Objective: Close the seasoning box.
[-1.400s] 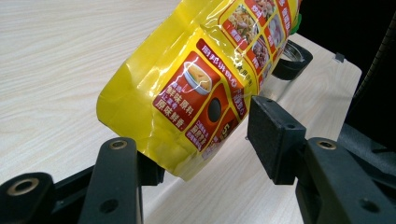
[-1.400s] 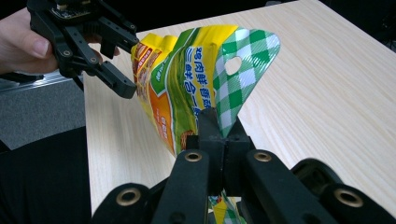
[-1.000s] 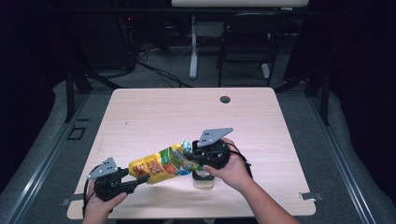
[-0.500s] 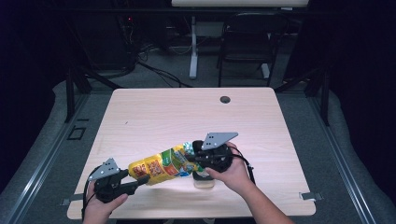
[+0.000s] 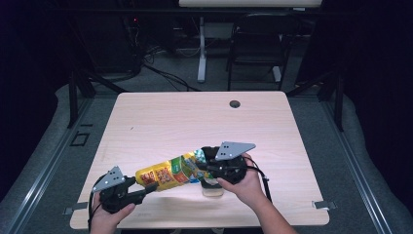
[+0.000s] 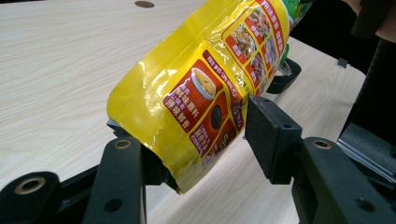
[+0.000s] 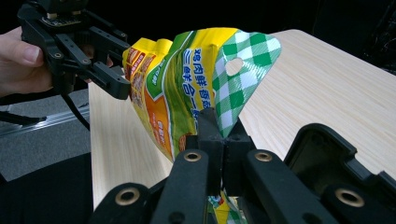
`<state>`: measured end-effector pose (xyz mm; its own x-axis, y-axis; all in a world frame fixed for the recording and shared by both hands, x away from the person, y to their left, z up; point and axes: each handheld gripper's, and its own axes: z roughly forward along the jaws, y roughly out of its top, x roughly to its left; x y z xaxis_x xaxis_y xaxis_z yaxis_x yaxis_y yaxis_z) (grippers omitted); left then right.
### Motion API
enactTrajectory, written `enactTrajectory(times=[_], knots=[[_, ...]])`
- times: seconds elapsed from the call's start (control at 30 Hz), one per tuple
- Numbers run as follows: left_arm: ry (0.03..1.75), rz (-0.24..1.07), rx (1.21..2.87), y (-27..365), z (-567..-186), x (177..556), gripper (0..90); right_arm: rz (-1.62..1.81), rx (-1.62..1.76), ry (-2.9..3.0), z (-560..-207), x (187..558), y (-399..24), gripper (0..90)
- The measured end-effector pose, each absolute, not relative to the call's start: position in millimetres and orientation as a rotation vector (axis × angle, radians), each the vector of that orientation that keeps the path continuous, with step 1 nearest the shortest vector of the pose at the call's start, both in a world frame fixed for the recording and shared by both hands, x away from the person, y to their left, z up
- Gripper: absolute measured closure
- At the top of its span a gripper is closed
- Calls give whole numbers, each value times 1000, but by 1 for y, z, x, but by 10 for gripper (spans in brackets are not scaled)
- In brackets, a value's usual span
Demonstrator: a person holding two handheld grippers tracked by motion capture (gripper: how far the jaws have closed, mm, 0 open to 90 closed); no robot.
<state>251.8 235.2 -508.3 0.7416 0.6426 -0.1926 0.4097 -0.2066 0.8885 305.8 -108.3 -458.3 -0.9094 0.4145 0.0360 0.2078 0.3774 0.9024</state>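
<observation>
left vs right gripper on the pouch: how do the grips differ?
The left gripper spans the yellow bottom end of the pouch with its jaws wide; the right gripper pinches the green checked top edge with its jaws nearly together. In the high view the left sits lower than the right. Both hold the pouch off the table.

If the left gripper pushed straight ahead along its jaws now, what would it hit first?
The yellow pouch: its bottom end already sits between the left gripper's jaws. Farther along that line is the right gripper, pinching the pouch's other end, though depth is hard to judge.
</observation>
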Motion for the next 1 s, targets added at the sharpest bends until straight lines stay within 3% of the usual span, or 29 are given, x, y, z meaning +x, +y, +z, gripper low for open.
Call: enactTrajectory(times=[1.0], knots=[[783, 286, 1686, 237, -495, 248, 605, 1617, 631, 2429, -471, 311, -121, 892]])
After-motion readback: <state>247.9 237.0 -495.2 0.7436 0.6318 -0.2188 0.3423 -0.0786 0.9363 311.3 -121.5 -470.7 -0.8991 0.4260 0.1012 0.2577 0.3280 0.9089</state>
